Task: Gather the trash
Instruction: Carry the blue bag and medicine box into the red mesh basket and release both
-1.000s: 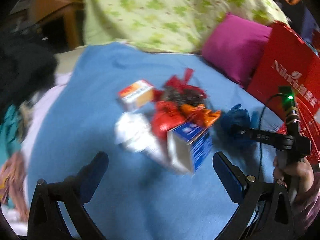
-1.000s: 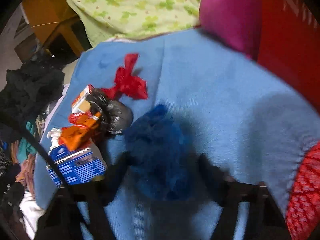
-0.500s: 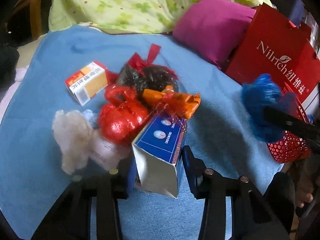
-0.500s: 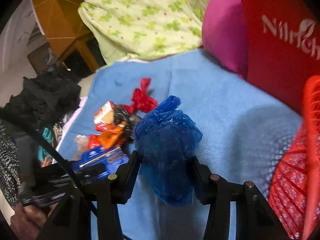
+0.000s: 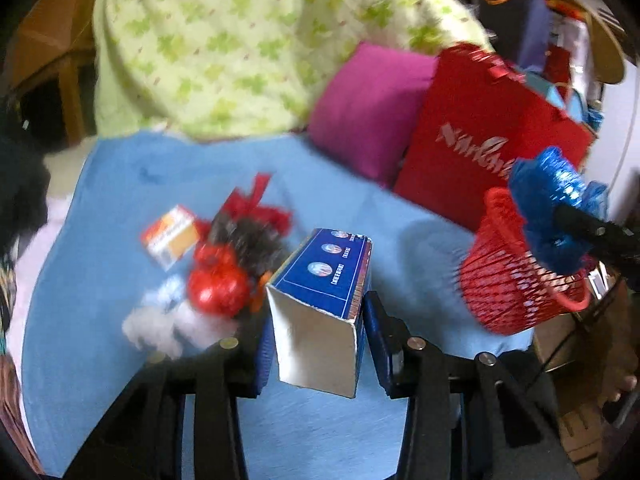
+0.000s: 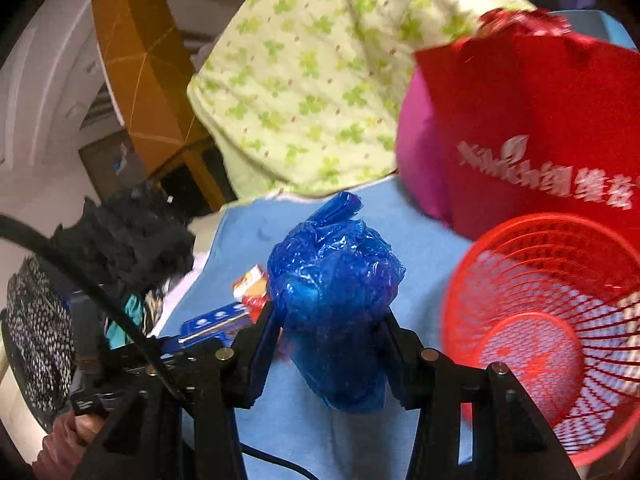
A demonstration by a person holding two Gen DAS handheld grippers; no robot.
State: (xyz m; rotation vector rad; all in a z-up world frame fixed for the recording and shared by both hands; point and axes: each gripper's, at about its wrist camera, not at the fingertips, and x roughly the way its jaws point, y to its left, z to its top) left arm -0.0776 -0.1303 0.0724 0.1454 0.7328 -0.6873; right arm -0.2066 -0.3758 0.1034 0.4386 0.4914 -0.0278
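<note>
Between the left tongs (image 5: 316, 344) sits one blue-and-white cardboard carton (image 5: 322, 308), pinched at its sides and lifted clear of the blue blanket (image 5: 120, 184) on the bed; a second ago these tongs stood wide apart with the carton still lying in the pile, and their jaws have just been closing on it. Gripped by the right tongs (image 6: 330, 350) is one crumpled blue plastic bag (image 6: 334, 280), which a second ago was down on the blanket and now hangs in the air just left of the one red mesh plastic basket (image 6: 560, 320), whose open mouth has come into that view. Seen from the left wrist, the bag (image 5: 556, 208) is above the basket's rim (image 5: 516, 276). Farther off on the blanket four pieces of trash remain: one white crumpled tissue (image 5: 160, 324), one red shiny wrapper (image 5: 218, 284), one dark bag tied with red ribbon (image 5: 256, 224) and one small orange-and-white box (image 5: 170, 236). Beyond stand one magenta cushion (image 5: 368, 116), one red paper shopping bag (image 5: 480, 136) and one green-patterned quilt (image 5: 240, 40).
</note>
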